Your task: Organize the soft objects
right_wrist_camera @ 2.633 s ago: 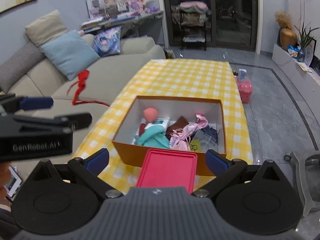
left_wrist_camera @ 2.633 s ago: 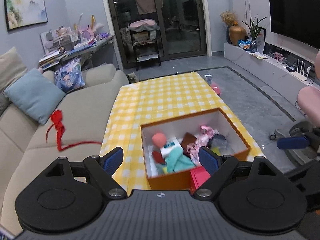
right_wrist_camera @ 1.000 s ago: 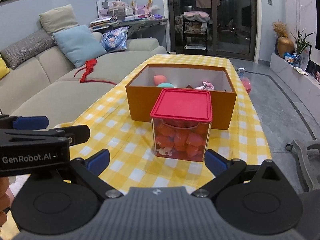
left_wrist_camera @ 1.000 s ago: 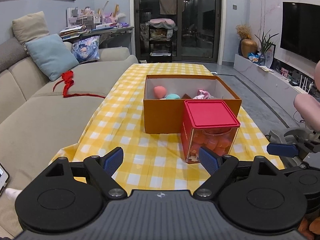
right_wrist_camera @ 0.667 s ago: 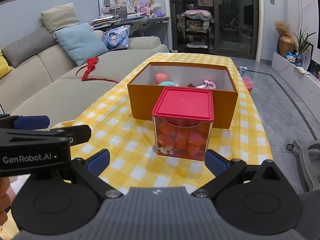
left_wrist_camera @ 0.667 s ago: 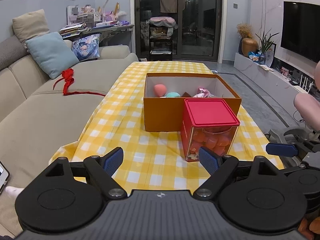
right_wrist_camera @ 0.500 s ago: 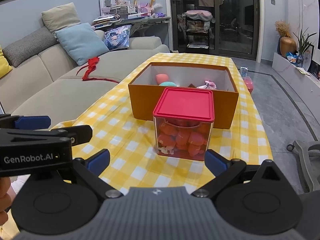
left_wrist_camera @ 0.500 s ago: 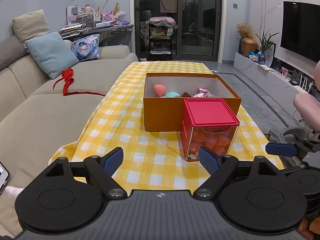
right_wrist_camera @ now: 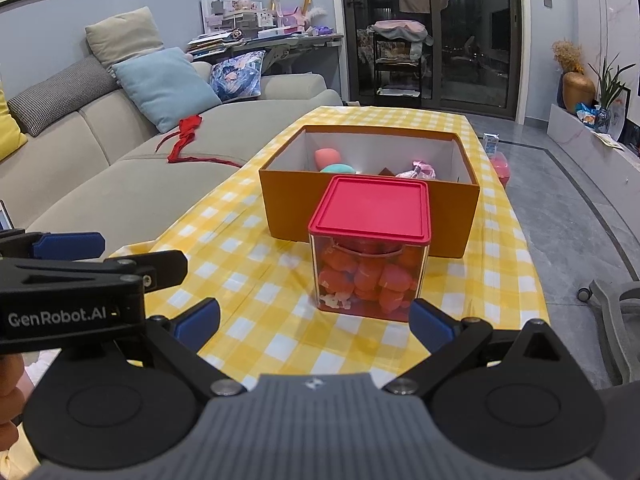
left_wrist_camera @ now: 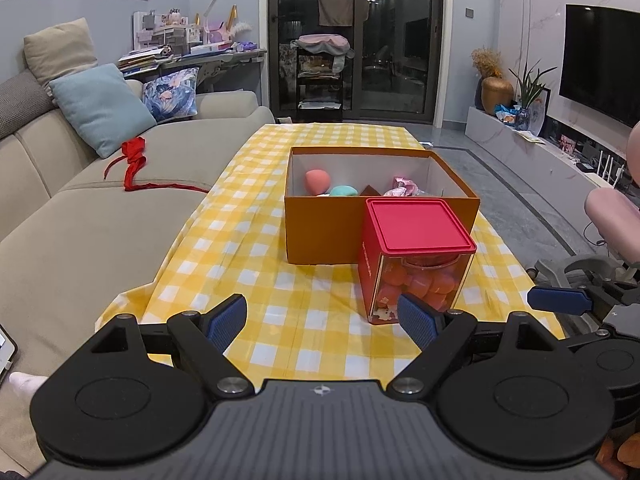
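A clear container with a red lid [right_wrist_camera: 370, 248], packed with orange-pink soft pieces, stands on the checked surface [right_wrist_camera: 240, 280] just near of the open orange box [right_wrist_camera: 370, 184]. Both the left gripper [left_wrist_camera: 322, 316] and right gripper [right_wrist_camera: 314, 320] hover near of it, fingers spread wide and grasping nothing.

The tablecloth [left_wrist_camera: 256, 280] was yellow-and-white check, and on it sat an orange box [right_wrist_camera: 288, 204] with white inner walls. The clear tub [right_wrist_camera: 370, 276] had a red lid [right_wrist_camera: 370, 208] and held orange-red balls. A red ribbon [left_wrist_camera: 134, 160] lay on the beige sofa [left_wrist_camera: 80, 232], beside a pale blue cushion [left_wrist_camera: 102, 108].
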Tool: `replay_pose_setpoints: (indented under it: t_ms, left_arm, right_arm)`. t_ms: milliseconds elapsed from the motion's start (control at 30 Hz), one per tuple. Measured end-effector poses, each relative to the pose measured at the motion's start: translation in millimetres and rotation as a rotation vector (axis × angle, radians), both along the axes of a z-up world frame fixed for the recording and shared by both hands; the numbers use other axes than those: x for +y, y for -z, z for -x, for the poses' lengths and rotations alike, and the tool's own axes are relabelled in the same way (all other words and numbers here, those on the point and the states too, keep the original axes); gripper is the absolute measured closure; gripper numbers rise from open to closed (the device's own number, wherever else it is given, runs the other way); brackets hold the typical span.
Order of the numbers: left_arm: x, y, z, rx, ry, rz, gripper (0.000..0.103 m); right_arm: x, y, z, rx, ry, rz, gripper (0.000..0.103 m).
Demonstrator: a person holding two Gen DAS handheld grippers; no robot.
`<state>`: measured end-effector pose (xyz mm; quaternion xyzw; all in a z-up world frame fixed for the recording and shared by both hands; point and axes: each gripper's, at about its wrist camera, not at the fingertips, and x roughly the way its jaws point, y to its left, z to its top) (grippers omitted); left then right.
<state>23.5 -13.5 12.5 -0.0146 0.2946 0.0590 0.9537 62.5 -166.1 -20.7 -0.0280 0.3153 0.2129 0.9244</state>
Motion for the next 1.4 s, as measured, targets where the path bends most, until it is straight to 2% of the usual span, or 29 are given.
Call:
replay_pose_setpoints:
  t_ms: [1400]
  left_arm:
    - [-3.4,6.3,1.6,0.024,-0.010,0.036,0.003]
  right_arm:
    - [0.2,1.3,0.2,0.030,-0.018,-0.002,0.005]
